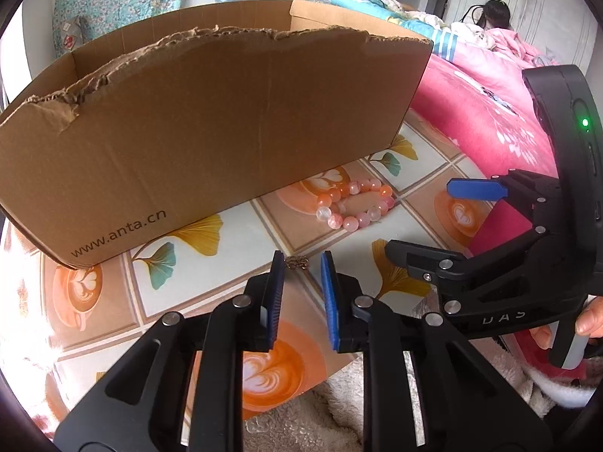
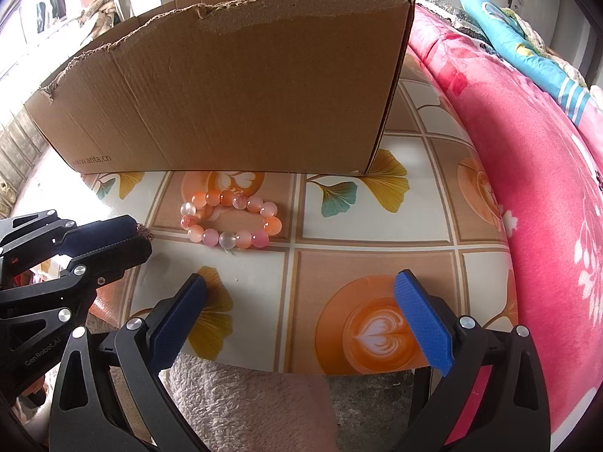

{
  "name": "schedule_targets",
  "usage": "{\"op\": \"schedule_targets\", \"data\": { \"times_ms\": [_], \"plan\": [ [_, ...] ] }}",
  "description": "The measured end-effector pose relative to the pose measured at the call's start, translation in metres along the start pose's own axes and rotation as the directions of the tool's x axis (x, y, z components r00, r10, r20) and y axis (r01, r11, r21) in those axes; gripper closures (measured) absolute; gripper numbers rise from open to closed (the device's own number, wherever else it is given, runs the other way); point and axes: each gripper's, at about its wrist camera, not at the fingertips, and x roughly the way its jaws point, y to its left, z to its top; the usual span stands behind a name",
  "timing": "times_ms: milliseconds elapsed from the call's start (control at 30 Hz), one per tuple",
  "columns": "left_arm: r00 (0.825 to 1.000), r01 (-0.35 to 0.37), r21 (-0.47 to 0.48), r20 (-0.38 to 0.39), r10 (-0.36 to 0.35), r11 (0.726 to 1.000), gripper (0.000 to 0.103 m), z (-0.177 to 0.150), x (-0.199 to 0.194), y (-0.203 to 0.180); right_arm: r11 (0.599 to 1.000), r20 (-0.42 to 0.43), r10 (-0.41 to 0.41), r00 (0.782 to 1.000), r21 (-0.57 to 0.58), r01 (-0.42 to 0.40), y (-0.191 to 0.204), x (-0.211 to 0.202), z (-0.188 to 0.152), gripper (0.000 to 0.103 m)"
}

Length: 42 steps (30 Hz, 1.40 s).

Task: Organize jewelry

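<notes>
Inside, the box (image 1: 226, 128) stays hidden behind its torn wall. Bracelet (image 2: 230, 218) lies on the desk (image 2: 377, 226) before the box. Left tool (image 1: 301, 263) stands narrowly apart around a chain (image 1: 297, 262); right tool (image 2: 301, 316) gapes wide, empty.

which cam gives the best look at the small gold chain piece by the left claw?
Left wrist view: the small gold chain piece lies on the patterned tablecloth just past the left claw, unobstructed. Right wrist view shows only a sliver of it behind the left claw's blue pad.
</notes>
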Motion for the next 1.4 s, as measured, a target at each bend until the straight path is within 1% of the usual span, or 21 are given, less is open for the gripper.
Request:
{"op": "schedule_targets", "data": {
  "times_ms": [100, 233, 333, 433, 533, 633, 733, 900, 933, 967, 1000, 1033, 1100, 1200, 1233, 1267, 1300, 1400],
  "plan": [
    [1.0, -0.021, 0.01, 0.0, 0.021, 1.0, 0.092, 0.001, 0.002, -0.002, 1.0, -0.001, 0.001, 1.0, -0.001, -0.001, 0.0, 0.0, 0.0, 0.006],
    [0.999, -0.039, 0.013, 0.005, 0.039, 0.999, 0.102, 0.003, 0.005, -0.001, 1.0, -0.001, 0.001, 1.0, -0.001, -0.001, 0.0, 0.0, 0.0, 0.006],
    [1.0, -0.028, 0.006, 0.011, 0.028, 1.0, 0.103, 0.004, 0.004, 0.002, 1.0, 0.0, 0.001, 1.0, -0.001, -0.001, 0.001, 0.0, 0.0, 0.006],
    [1.0, -0.012, -0.051, 0.013, 0.013, 0.999, 0.103, 0.005, 0.0, 0.017, 1.0, 0.003, 0.0, 1.0, 0.0, 0.0, 0.001, 0.0, 0.0, 0.006],
    [1.0, 0.017, -0.124, 0.018, -0.015, 0.992, 0.103, 0.005, -0.006, 0.036, 1.0, 0.011, 0.001, 1.0, -0.002, -0.001, 0.001, 0.0, -0.001, 0.006],
    [1.0, 0.019, -0.162, 0.027, -0.015, 0.987, 0.103, 0.003, -0.012, 0.048, 1.0, 0.022, 0.007, 1.0, -0.009, -0.006, 0.001, -0.001, -0.002, 0.006],
    [0.999, 0.016, -0.179, 0.038, -0.009, 0.984, 0.103, 0.002, -0.019, 0.054, 1.0, 0.01, 0.022, 1.0, -0.015, -0.022, -0.001, -0.001, -0.001, 0.006],
    [0.998, 0.063, -0.162, 0.042, -0.057, 0.985, 0.103, 0.001, -0.019, 0.047, 0.999, 0.003, 0.045, 0.999, -0.006, -0.045, -0.005, -0.001, 0.001, 0.006],
    [0.997, 0.07, -0.159, 0.04, -0.065, 0.985, 0.102, 0.001, -0.017, 0.045, 0.999, 0.0, 0.042, 0.999, -0.009, -0.042, -0.005, -0.001, 0.002, 0.006],
    [0.997, 0.079, -0.153, 0.032, -0.075, 0.985, 0.094, 0.002, -0.015, 0.042, 0.999, -0.001, 0.038, 0.999, -0.011, -0.038, -0.004, 0.0, 0.001, 0.006],
    [0.996, 0.085, -0.143, 0.024, -0.083, 0.986, 0.089, 0.002, -0.012, 0.04, 0.999, -0.003, 0.033, 0.999, -0.015, -0.033, -0.003, 0.0, 0.002, 0.006],
    [0.996, 0.084, -0.135, 0.017, -0.083, 0.987, 0.08, 0.003, -0.009, 0.037, 0.999, -0.003, 0.027, 1.0, -0.018, -0.027, -0.003, 0.001, 0.002, 0.006],
    [0.997, 0.082, -0.114, 0.004, -0.082, 0.99, 0.078, 0.004, -0.003, 0.032, 1.0, -0.001, 0.02, 1.0, -0.022, -0.02, -0.001, 0.001, 0.001, 0.006],
    [0.999, 0.037, -0.057, 0.01, -0.037, 0.998, 0.079, 0.008, 0.002, 0.023, 1.0, 0.002, 0.022, 1.0, -0.017, -0.022, 0.001, 0.0, -0.001, 0.006],
    [1.0, 0.015, -0.04, 0.008, -0.015, 0.999, 0.086, 0.009, 0.004, 0.02, 1.0, 0.002, 0.022, 1.0, -0.016, -0.022, 0.001, -0.001, -0.001, 0.006],
    [1.0, -0.007, -0.021, 0.006, 0.007, 1.0, 0.1, 0.009, 0.005, 0.018, 1.0, 0.002, 0.022, 1.0, -0.016, -0.022, 0.002, -0.001, -0.001, 0.006],
    [1.0, -0.017, -0.009, 0.007, 0.017, 1.0, 0.1, 0.01, 0.006, 0.016, 1.0, 0.002, 0.022, 1.0, -0.016, -0.022, 0.002, -0.001, -0.001, 0.006],
    [1.0, -0.009, -0.021, 0.014, 0.009, 1.0, 0.101, 0.009, 0.005, 0.018, 0.999, 0.005, 0.03, 1.0, -0.014, -0.03, 0.002, -0.002, -0.003, 0.006]
  ]
}}
